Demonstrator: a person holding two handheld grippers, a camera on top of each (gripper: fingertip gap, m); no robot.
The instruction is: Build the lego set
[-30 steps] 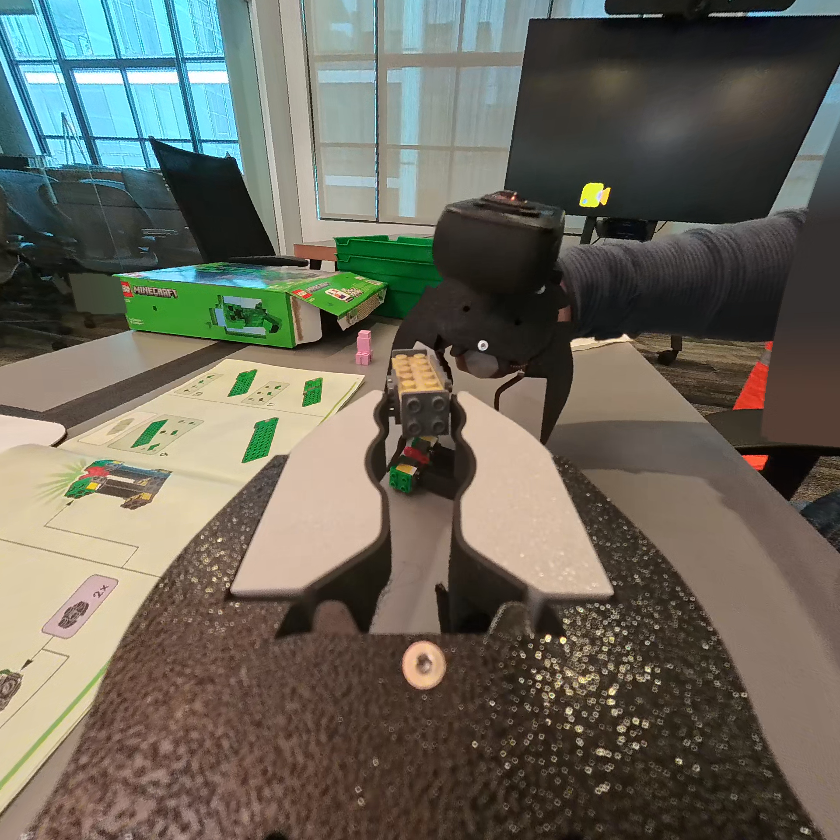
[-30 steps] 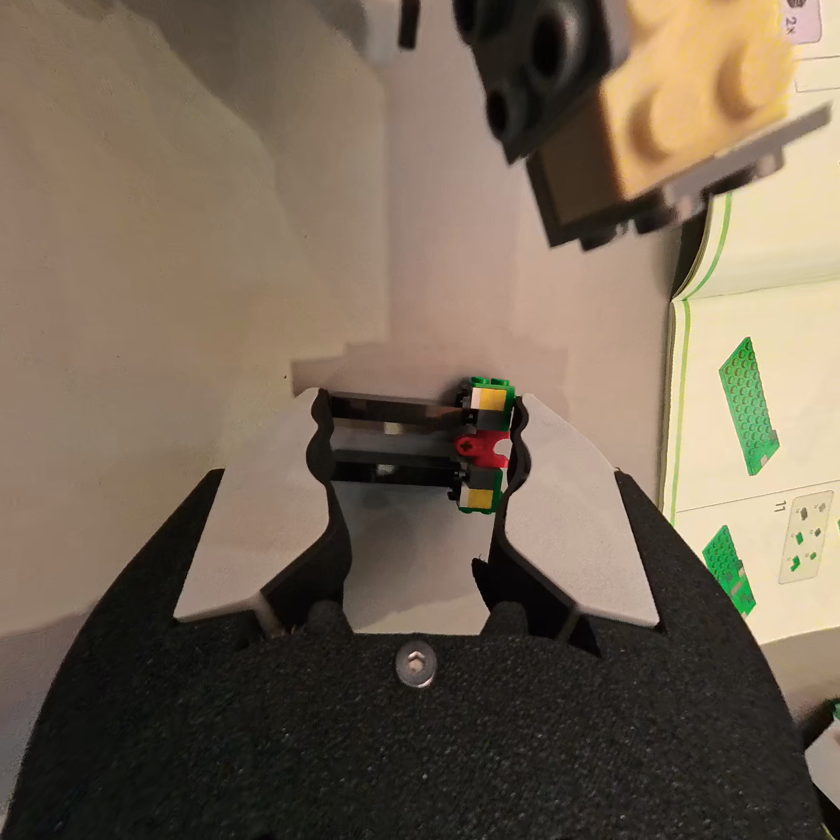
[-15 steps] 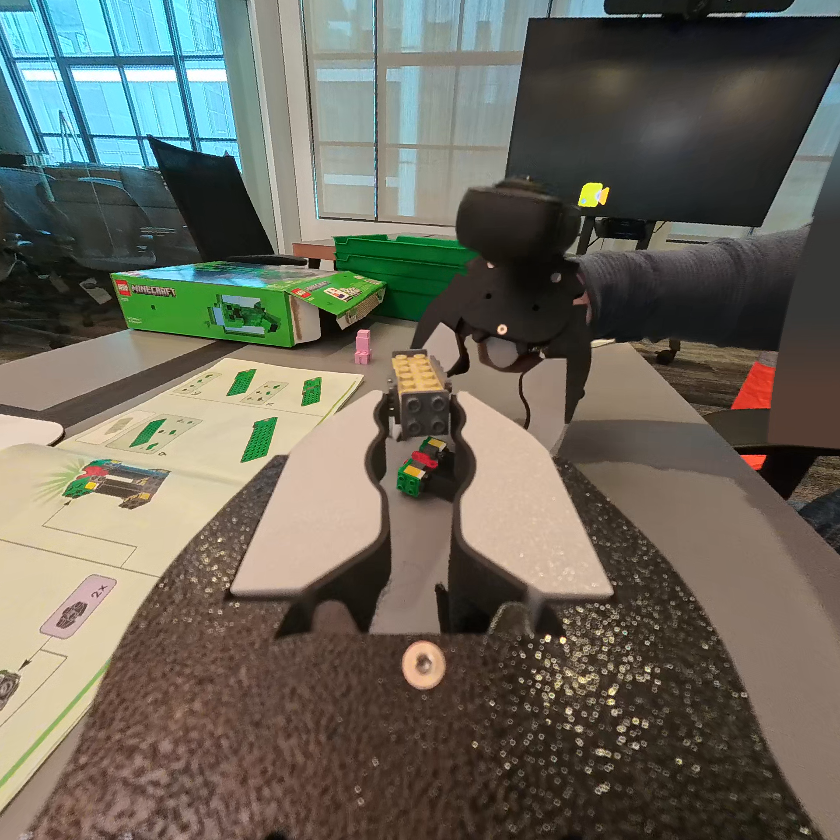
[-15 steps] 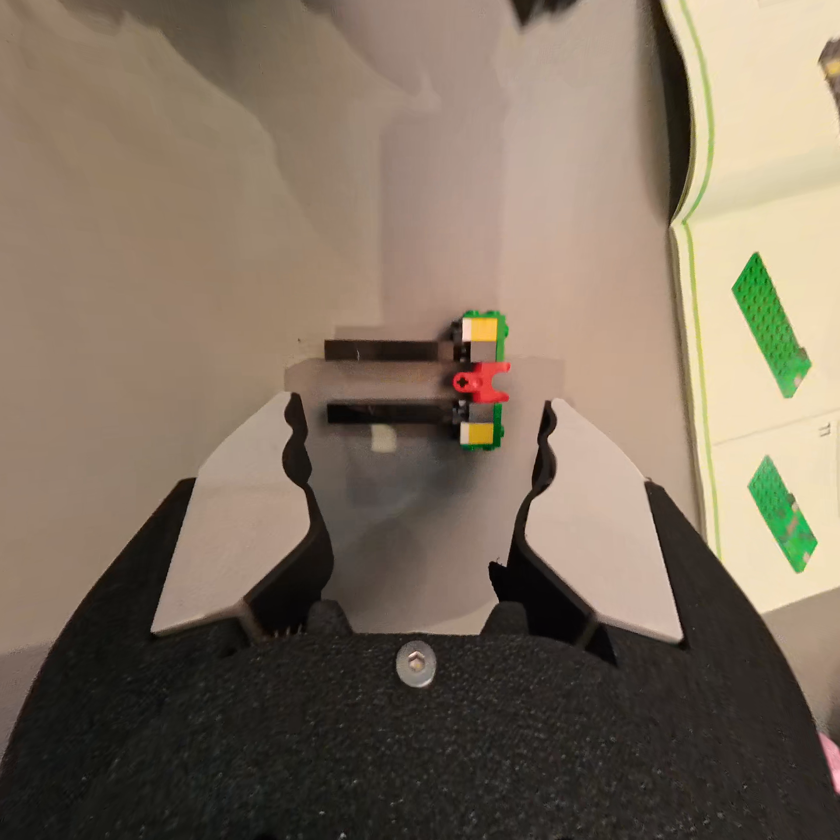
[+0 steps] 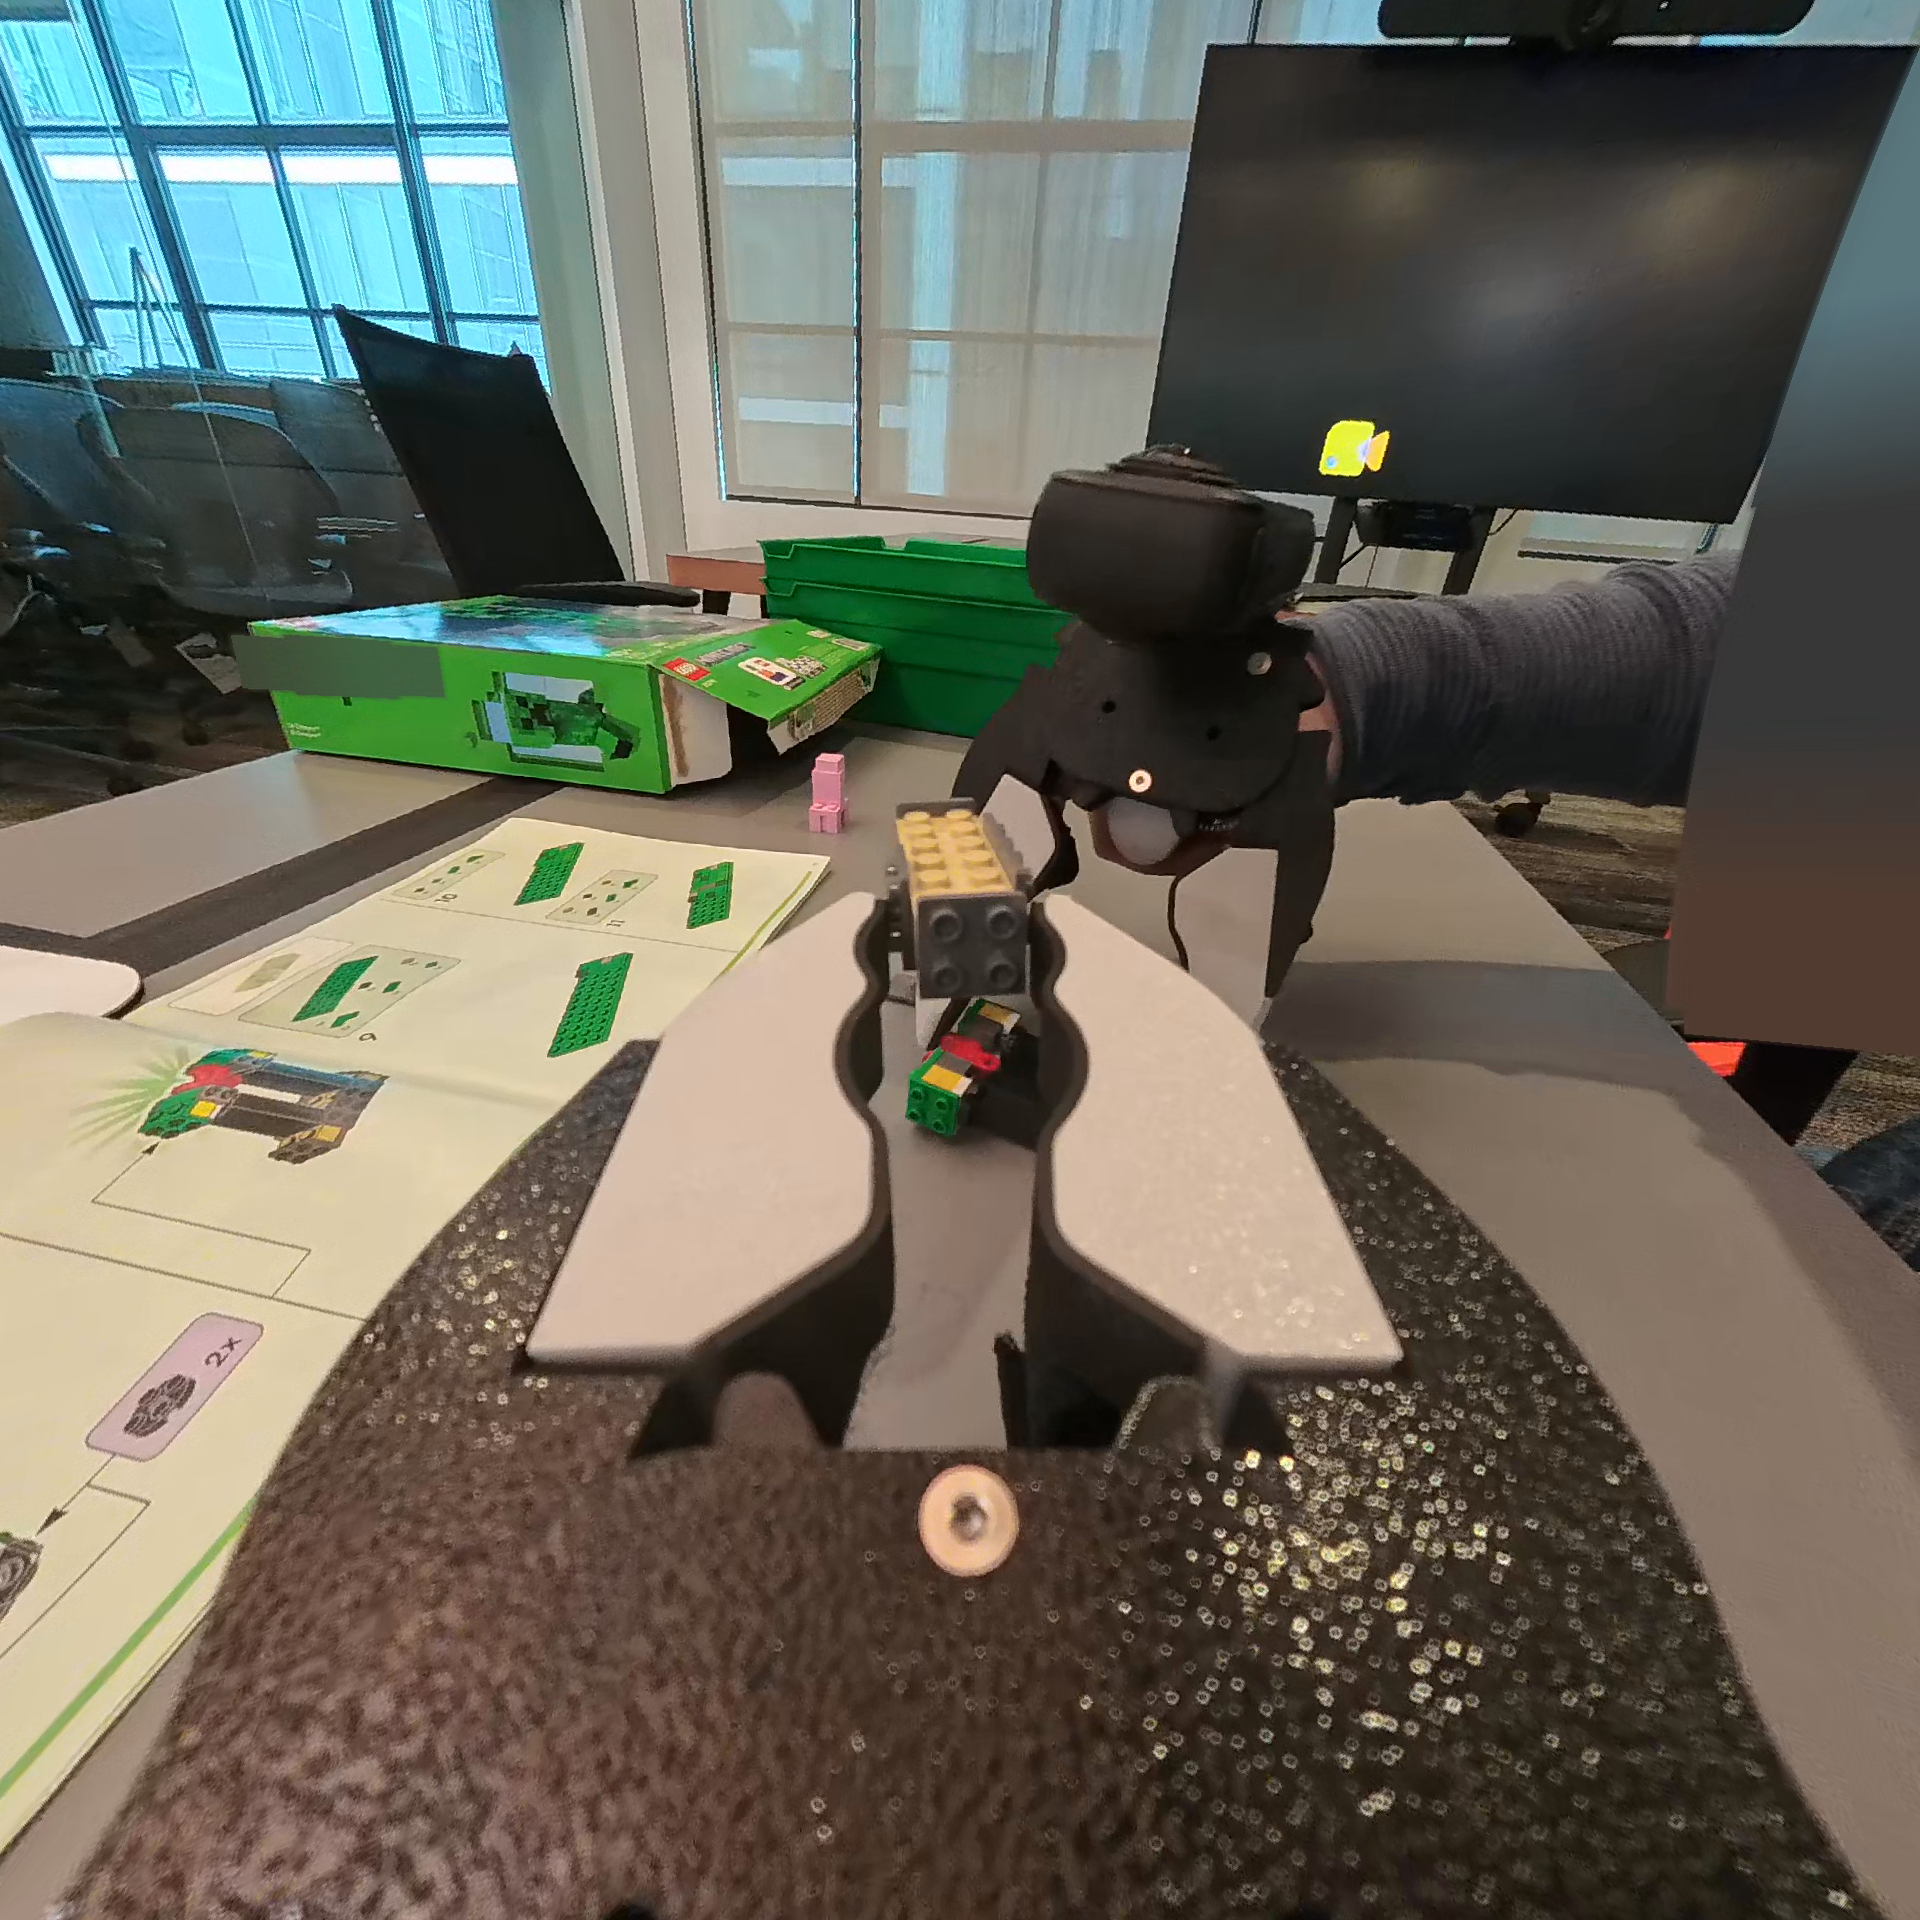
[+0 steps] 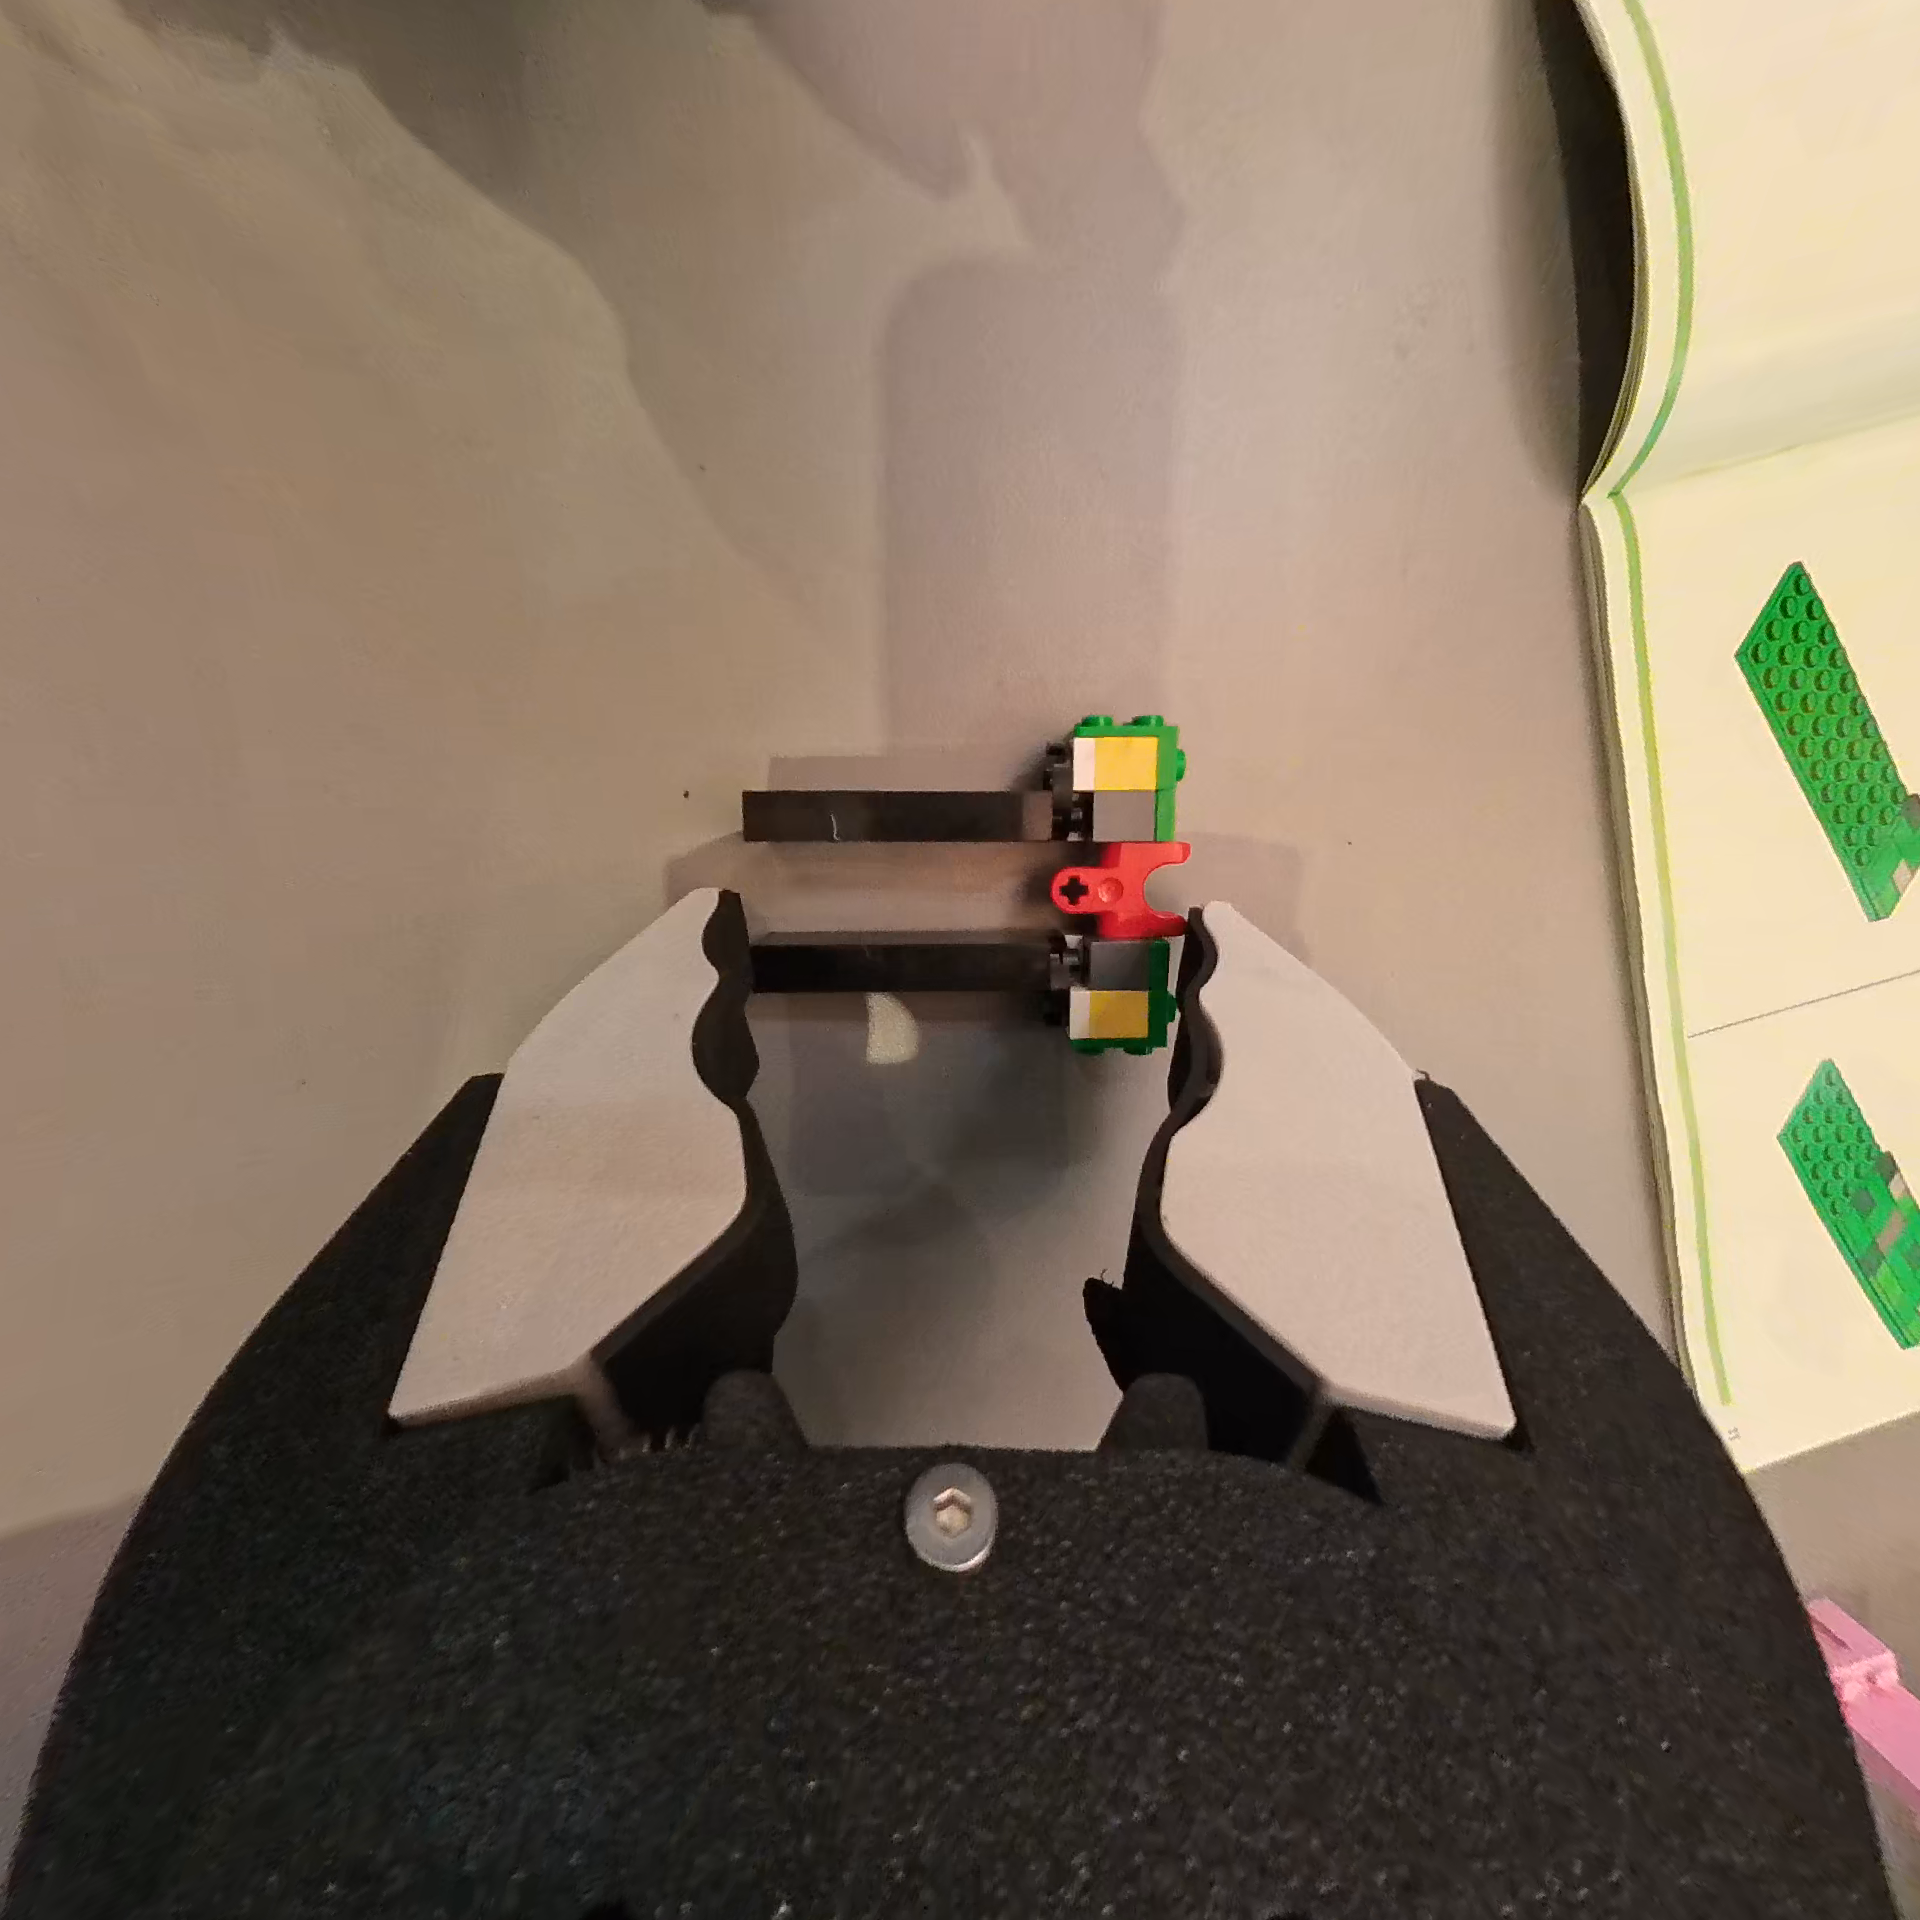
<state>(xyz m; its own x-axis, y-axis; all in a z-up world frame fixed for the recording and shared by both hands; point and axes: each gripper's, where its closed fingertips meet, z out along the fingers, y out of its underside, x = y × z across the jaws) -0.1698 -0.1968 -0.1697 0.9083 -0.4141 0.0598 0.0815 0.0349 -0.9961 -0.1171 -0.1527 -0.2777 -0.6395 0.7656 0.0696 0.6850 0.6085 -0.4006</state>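
My left gripper [image 5: 958, 940] is shut on a block of dark grey and tan bricks [image 5: 964, 899] and holds it above the grey table [image 5: 1455, 1091]. Under it, a small assembly of green, yellow, red and black pieces [image 5: 961, 1070] lies on the table. My right gripper [image 6: 956, 925] is open and empty, looking straight down. Its fingertips frame the near half of that assembly [image 6: 1117, 883], whose two black beams [image 6: 883, 816] point left. The right gripper also shows in the left wrist view [image 5: 1120, 891], beyond the held block.
An open instruction booklet [image 5: 312, 1091] lies left of the assembly; it also shows in the right wrist view [image 6: 1766, 779]. A green set box [image 5: 520, 691], a pink figure [image 5: 828, 795] and stacked green trays [image 5: 904, 613] stand farther back. A person's sleeve [image 5: 1507, 707] reaches in from the right. About 12 centimetres separates my left fingertips from my right.
My right gripper opened and let go of the small assembly, which now lies on the table. The held block has left the right wrist view. My left gripper stays shut on it.
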